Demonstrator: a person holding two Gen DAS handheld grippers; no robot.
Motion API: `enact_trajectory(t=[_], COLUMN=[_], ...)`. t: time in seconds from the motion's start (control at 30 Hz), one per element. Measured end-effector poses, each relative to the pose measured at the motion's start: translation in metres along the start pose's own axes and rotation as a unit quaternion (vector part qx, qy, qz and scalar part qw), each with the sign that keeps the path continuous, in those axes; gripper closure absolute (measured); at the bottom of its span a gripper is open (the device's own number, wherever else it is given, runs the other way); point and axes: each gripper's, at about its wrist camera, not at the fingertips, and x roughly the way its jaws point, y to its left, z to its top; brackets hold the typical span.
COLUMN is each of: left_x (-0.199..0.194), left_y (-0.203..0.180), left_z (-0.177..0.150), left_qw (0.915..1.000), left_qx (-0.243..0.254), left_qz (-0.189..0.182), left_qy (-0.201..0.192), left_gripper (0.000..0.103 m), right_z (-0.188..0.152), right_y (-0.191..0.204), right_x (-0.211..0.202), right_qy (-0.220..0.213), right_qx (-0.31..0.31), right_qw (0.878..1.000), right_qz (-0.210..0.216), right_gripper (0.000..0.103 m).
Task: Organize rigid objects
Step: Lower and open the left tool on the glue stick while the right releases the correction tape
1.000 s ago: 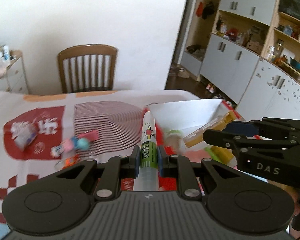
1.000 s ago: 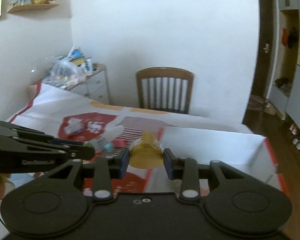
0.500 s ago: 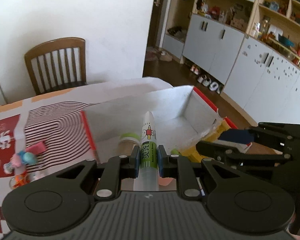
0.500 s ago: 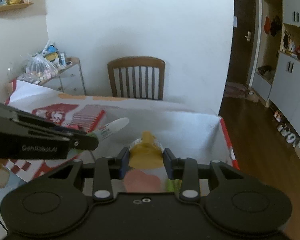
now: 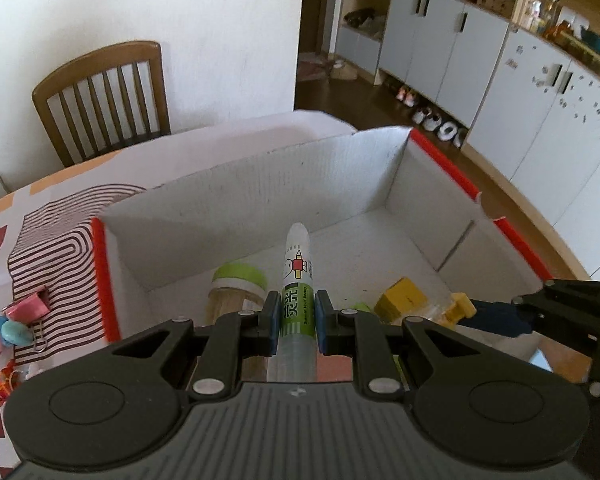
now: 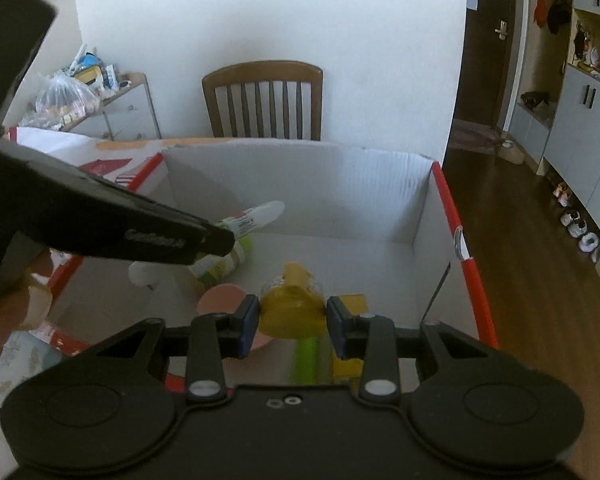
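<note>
My left gripper (image 5: 296,314) is shut on a white and green glue stick (image 5: 296,280), its tip pointing into the white cardboard box (image 5: 260,176) with red edges. The same glue stick (image 6: 256,216) pokes out past the left gripper (image 6: 228,240) in the right wrist view. My right gripper (image 6: 293,322) is shut on a yellow object (image 6: 292,308) and hangs over the box floor. Inside the box lie a green-lidded jar (image 5: 232,284), yellow blocks (image 5: 404,300), a pink disc (image 6: 220,300) and a green stick (image 6: 306,360).
Small pink and blue trinkets (image 5: 16,320) lie on the patterned tablecloth (image 5: 52,232) left of the box. A wooden chair (image 5: 104,96) stands behind the table. White cupboards (image 5: 500,80) line the room on the right. A side cabinet with bags (image 6: 80,100) stands at the far left.
Both grippers have moved right and down from over the tablecloth to above the open box. Each still holds its object. The box interior now fills both views.
</note>
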Motion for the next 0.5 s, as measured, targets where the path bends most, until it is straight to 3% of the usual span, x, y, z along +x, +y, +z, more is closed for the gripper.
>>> enact_trajectory(t=[0.5], left_x=[0.046], left_y=[0.002], left_z=[0.009], left_qw=[0.9971], left_qx=[-0.017], left_qz=[0.012], left_qy=[0.073], left_gripper=[0.086], right_z=[-0.002], right_y=[-0.012], right_x=[0.016], right_qy=[0.030], right_qx=[0.001], right_qw=[0.999], right_qz=[0.014], right_gripper=[0.068])
